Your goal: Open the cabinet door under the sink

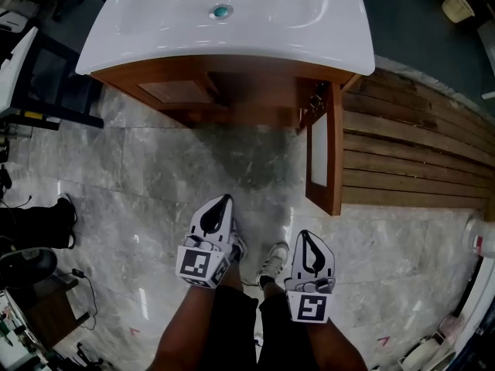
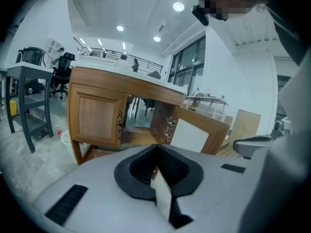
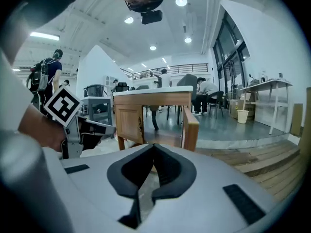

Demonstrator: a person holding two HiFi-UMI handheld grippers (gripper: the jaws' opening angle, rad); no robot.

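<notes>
The white sink tops a wooden cabinet. Its right door stands swung out toward me, showing the dark inside; the left door is closed. Both grippers hang near my legs, well back from the cabinet. My left gripper is shut with nothing in it, and so is my right gripper. In the left gripper view the left gripper faces the closed door and the open door. In the right gripper view the right gripper points at the open door.
Grey marble floor lies between me and the cabinet. Wooden decking runs along the right, just beyond the open door. A black stand sits left of the sink. Someone's dark shoes and cables are at the left edge.
</notes>
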